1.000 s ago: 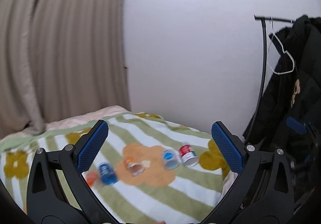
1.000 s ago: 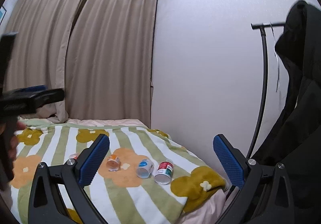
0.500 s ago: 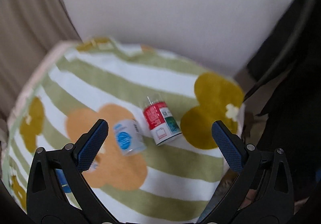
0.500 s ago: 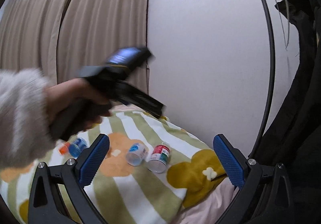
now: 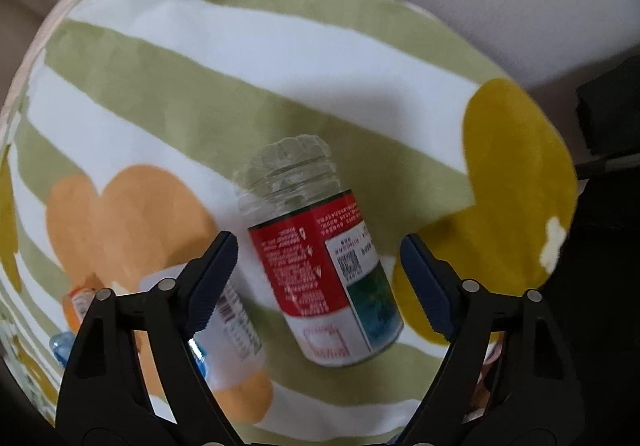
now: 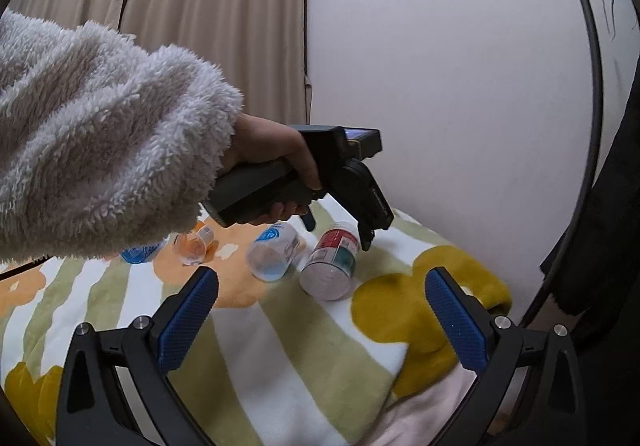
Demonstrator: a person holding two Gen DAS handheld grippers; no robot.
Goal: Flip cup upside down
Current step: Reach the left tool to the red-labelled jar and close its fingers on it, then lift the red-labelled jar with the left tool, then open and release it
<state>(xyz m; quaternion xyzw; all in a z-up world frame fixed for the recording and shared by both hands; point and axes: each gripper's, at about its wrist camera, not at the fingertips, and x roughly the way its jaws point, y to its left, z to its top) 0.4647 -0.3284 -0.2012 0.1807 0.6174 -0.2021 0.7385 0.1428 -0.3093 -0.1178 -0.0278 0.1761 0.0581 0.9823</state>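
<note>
A clear plastic cup with a red, white and green label (image 5: pixel 324 270) lies on its side on the striped blanket (image 5: pixel 200 58); it also shows in the right wrist view (image 6: pixel 332 262). My left gripper (image 5: pixel 318 282) is open, its fingers straddling the cup just above it; in the right wrist view it (image 6: pixel 338 232) hangs over the cup. My right gripper (image 6: pixel 320 320) is open and empty, held back near the blanket's front.
A blue-labelled cup (image 6: pixel 274 252), a small orange cup (image 6: pixel 194 246) and a blue cup (image 6: pixel 138 254) lie left of the red one. White wall behind, curtain (image 6: pixel 180 18) at left, dark clothes and rack pole (image 6: pixel 596 150) at right. The bed edge drops off at right.
My left gripper has swung down from looking at the wall to close over the red-labelled cup. The right gripper has shifted slightly and stays open.
</note>
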